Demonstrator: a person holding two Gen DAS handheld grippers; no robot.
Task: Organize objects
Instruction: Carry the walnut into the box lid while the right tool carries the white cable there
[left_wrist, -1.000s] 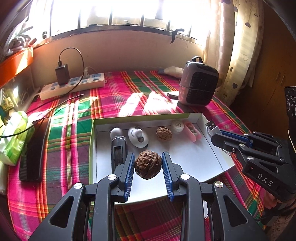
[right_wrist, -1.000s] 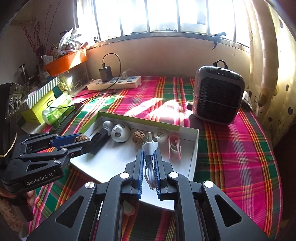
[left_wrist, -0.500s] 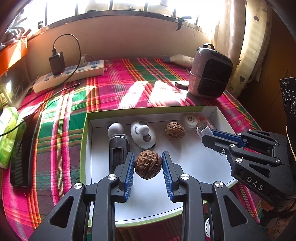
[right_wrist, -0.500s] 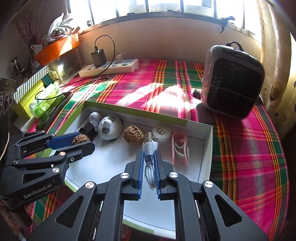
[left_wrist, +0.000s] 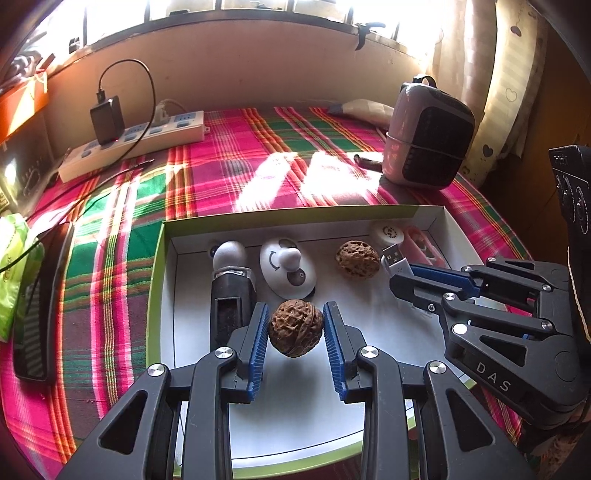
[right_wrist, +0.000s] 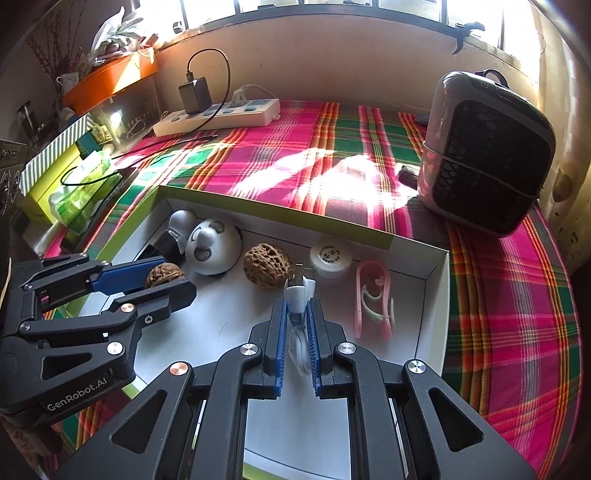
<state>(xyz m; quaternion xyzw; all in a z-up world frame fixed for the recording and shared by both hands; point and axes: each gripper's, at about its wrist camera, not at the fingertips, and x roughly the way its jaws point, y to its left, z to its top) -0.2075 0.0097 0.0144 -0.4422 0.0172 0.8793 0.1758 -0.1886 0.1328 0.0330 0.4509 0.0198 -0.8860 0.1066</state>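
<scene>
My left gripper (left_wrist: 295, 325) is shut on a brown walnut (left_wrist: 295, 326) and holds it above the white box (left_wrist: 192, 258) with green rim. It also shows in the right wrist view (right_wrist: 162, 280). My right gripper (right_wrist: 295, 317) is shut on a white USB cable plug (right_wrist: 297, 291) over the box's right half; it also shows in the left wrist view (left_wrist: 400, 275). In the box lie a second walnut (left_wrist: 356, 258), a white round gadget (left_wrist: 286, 267), a black device with grey ball (left_wrist: 231, 284), a white cap (left_wrist: 388, 233) and a pink clip (right_wrist: 373, 302).
A small heater (left_wrist: 428, 136) stands at the back right. A power strip (left_wrist: 133, 142) with a black charger lies at the back left. A dark phone (left_wrist: 40, 302) and green packet (left_wrist: 14, 258) lie at the left on the plaid cloth.
Both grippers moved forward and lower over the box, each keeping its hold. The box looks nearer and larger.
</scene>
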